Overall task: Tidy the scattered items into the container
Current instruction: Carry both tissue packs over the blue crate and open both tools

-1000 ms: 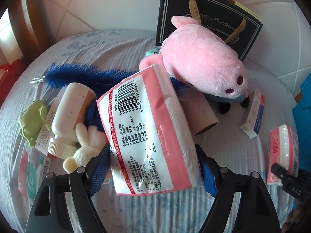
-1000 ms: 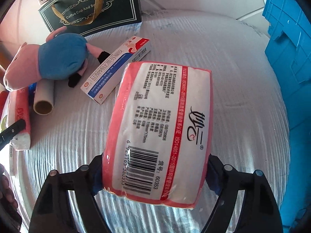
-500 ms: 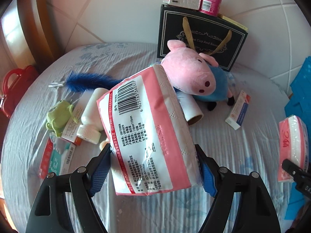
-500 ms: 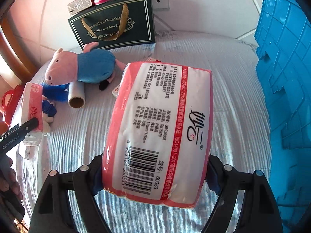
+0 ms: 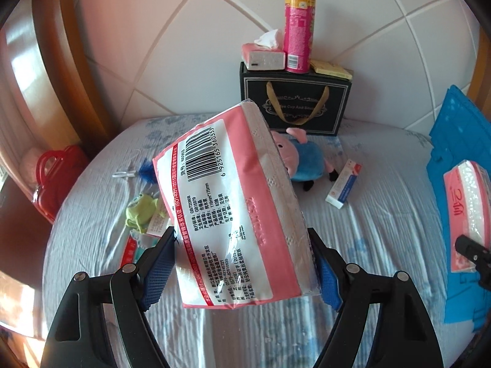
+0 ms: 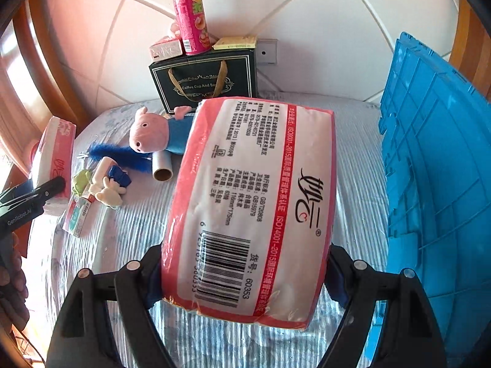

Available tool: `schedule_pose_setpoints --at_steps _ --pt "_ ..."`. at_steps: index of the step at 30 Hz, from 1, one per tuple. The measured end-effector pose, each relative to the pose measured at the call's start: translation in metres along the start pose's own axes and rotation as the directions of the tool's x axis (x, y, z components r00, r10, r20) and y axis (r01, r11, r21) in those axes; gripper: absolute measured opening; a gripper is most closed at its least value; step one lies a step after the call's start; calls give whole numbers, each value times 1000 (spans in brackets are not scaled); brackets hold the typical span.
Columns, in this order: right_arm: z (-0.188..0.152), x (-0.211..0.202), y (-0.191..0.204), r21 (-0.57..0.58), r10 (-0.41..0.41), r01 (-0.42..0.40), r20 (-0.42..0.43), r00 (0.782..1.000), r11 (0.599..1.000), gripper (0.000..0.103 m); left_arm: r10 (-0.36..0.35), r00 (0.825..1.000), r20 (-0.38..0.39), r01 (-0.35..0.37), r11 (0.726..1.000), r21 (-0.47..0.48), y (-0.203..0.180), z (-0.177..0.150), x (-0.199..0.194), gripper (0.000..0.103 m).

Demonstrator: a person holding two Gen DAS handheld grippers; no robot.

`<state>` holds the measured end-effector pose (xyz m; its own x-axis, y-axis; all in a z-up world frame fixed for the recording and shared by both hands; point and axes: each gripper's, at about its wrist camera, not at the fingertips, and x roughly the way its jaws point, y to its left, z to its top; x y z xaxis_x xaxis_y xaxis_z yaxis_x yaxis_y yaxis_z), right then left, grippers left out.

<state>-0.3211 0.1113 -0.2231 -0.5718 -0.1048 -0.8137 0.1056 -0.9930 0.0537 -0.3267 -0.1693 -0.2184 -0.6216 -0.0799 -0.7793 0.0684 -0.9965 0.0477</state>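
Note:
My left gripper (image 5: 244, 268) is shut on a pink-and-white tissue pack (image 5: 230, 205), held high above the bed. My right gripper (image 6: 245, 271) is shut on a second tissue pack (image 6: 254, 205), lifted beside the blue crate (image 6: 435, 168). The crate also shows at the right of the left wrist view (image 5: 460, 165), with the right-hand pack (image 5: 469, 214) in front of it. On the bed lie a pink pig plush (image 6: 153, 133), a blue feather toy (image 6: 119, 155), a cardboard tube (image 6: 162, 170), a white bottle (image 6: 102, 171), a small rabbit toy (image 6: 112, 190), a green toy (image 5: 139, 211) and a medicine box (image 5: 343, 188).
A black gift bag (image 5: 294, 107) stands at the wall with a tissue box (image 5: 264, 55), a pink chip can (image 5: 299, 30) and a yellow box (image 5: 331, 69) on top. A red case (image 5: 53, 174) sits off the bed's left edge. Flat packets (image 6: 79, 214) lie at the left.
Both grippers have risen and pulled back from the bed with their tissue packs. The items on the bed look smaller and the blue crate fills more of the right wrist view.

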Motion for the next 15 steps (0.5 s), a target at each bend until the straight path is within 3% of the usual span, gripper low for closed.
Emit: schedule_pose_setpoints --at_steps 15 --pt "7 -100 -23 -65 99 -92 127 987 994 81 -5 994 112 0 999 37 -35 17 -100 80"
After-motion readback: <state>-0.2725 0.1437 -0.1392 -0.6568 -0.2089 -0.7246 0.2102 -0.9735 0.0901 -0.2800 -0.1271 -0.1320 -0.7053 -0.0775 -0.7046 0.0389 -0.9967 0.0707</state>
